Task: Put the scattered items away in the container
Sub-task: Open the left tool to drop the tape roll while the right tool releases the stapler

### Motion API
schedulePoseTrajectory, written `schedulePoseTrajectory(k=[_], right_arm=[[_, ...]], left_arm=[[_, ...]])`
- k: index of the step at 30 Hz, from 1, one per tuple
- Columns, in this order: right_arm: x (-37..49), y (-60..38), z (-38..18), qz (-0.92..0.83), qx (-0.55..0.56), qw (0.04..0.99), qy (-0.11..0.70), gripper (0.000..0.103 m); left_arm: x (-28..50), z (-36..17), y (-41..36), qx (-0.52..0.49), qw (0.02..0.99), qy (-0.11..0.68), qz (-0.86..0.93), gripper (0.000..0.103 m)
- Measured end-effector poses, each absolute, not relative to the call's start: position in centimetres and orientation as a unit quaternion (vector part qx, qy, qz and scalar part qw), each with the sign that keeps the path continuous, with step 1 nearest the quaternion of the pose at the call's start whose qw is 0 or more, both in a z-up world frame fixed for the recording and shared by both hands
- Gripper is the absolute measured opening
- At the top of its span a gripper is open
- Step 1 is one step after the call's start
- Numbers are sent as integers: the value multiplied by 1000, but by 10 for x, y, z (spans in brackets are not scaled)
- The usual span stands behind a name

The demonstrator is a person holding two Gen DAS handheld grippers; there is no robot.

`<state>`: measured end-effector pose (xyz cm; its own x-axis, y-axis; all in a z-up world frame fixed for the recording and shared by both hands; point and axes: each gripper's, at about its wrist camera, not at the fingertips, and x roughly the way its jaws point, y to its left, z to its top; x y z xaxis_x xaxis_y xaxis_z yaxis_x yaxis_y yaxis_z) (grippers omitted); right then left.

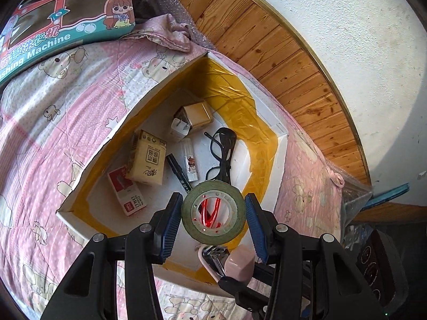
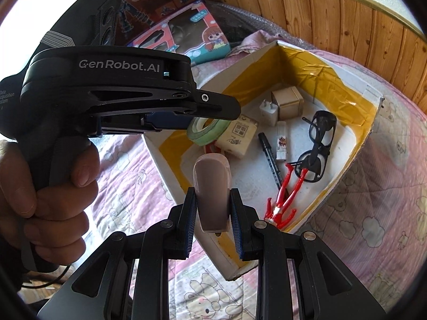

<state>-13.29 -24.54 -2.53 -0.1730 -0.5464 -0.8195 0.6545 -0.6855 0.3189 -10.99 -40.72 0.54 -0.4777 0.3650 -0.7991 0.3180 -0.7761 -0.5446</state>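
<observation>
Left hand-held gripper (image 1: 213, 220) jaws flank green tape roll (image 1: 213, 210), white core.

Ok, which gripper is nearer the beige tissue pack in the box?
Left. The left gripper, holding the tape roll, hangs right beside the tissue pack; the right gripper, clamping the pink stapler, sits back at the box's near rim.

Green tape roll (image 1: 213, 210) and pink stapler (image 2: 212, 194) held above white foam box (image 1: 277, 125).

Left gripper (image 2: 210, 122) body: "GenRobot.AI". Far-left toy box (image 1: 66, 13): "Washing Machine", first letter cut off. Other print illegible.
</observation>
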Motion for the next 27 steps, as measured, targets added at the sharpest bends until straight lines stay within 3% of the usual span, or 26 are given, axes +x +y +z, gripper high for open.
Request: schedulePoseTrajectory(k=[4, 6, 7, 17, 27], right_arm=[[-136, -250, -32, -762, 510, 394, 62, 30], [-138, -249, -34, -764, 511, 389, 60, 41], [-139, -248, -35, -763, 513, 389, 58, 42], [-133, -221, -28, -762, 519, 386, 41, 42], [-126, -208, -12, -774, 514, 365, 58, 42]], left_arm=[[-117, -6, -404, -524, 17, -325, 787, 49], [-121, -14, -403, -532, 16, -317, 785, 50], [-121, -18, -403, -535, 16, -316, 784, 51], [-100, -16, -420, -519, 2, -337, 785, 50], [-89, 17, -381, -518, -31, -213, 828, 51]])
